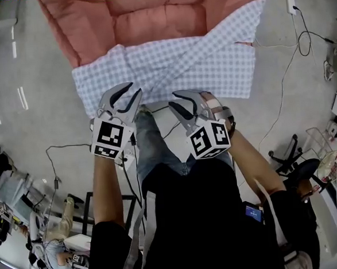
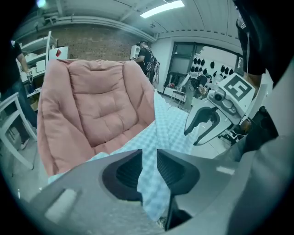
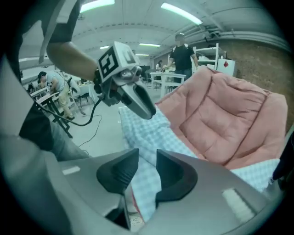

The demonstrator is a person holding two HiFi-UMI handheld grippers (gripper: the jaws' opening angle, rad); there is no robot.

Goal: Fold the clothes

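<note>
Head view gives us the grey floor (image 1: 20, 72) as the widest thing, and at the top of the frame a pink padded chair (image 1: 148, 14) stands on it. Across the chair's front lies the checked shirt (image 1: 198, 60), spread out, one sleeve reaching to the upper right and its lower edge toward the frame's centre. Just below that edge we see a leg in jeans (image 1: 152, 143). Over the shirt's lower edge hover the left claw (image 1: 128, 96) and, near it, the right claw (image 1: 173, 100). In the left gripper view we find its jaws a little apart, with checked cloth showing in the gap and neither pad pressing it. Right gripper view shows that claw's jaws slightly wider, likewise loose about the cloth.
</note>
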